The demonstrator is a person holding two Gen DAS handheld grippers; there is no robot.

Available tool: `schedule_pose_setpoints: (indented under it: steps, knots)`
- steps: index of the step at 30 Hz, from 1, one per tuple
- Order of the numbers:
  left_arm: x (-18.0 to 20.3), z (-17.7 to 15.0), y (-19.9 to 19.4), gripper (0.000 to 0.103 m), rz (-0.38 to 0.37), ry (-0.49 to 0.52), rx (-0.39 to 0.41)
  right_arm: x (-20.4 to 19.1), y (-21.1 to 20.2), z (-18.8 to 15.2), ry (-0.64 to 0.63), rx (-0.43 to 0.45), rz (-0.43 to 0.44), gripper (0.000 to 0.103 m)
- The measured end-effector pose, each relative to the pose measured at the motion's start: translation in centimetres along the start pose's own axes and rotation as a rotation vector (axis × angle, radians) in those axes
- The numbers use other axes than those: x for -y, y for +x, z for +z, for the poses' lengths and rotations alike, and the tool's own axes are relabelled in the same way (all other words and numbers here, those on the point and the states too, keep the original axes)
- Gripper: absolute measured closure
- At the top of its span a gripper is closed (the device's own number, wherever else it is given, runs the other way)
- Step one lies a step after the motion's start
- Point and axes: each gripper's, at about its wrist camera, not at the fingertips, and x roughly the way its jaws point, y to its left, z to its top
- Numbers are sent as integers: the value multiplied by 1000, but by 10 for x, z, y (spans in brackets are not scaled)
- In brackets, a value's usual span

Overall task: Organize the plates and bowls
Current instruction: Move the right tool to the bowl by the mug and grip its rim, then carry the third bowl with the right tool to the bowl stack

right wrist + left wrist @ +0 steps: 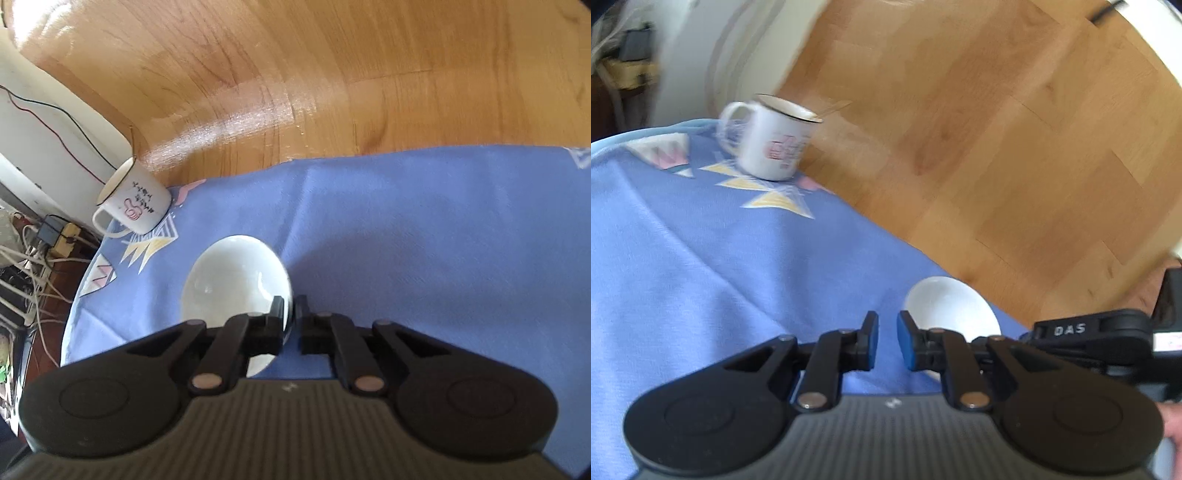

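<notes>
While the right tongs clamp the glossy white ceramic bowl's rim, it could slip; left tongs hang nearly together, empty

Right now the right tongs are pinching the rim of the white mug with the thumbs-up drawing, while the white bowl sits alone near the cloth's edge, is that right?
Not quite. In the right wrist view the right tongs pinch the rim of the white bowl, not the mug. The mug, with its thumbs-up drawing, is what sits alone near the edge of the blue cloth.
</notes>
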Motion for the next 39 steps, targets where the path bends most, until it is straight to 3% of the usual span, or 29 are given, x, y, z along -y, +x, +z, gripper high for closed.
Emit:
schedule_pose_setpoints:
  steps: [3, 6, 12, 17, 23, 27, 35, 37, 39]
  knots:
    - [21, -10, 2, 83, -81, 92, -32, 8, -25, -12, -7, 14, 0, 94]
    - [47, -25, 1, 82, -97, 199, -56, 21, -48, -29, -10, 12, -6, 94]
    - [84, -53, -6, 80, -147, 290, -146, 61, -98, -68, 62, 26, 13, 93]
    - [110, -82, -11, 81, -203, 310, -280, 91, -130, -95, 124, 49, 46, 93]
    - [132, -106, -14, 94, -244, 293, -403, 120, -154, -122, 183, 84, 44, 90]
    - [146, -110, -16, 94, -206, 322, -396, 132, -173, -138, 192, 138, 58, 89]
    - [161, -114, -19, 94, -145, 360, -382, 127, -187, -155, 56, 255, -12, 87]
    - [162, -114, -20, 94, -135, 364, -381, 123, -182, -155, 24, 254, -14, 84]
    - [162, -115, -20, 94, -126, 370, -382, 121, -176, -155, 8, 249, -8, 72]
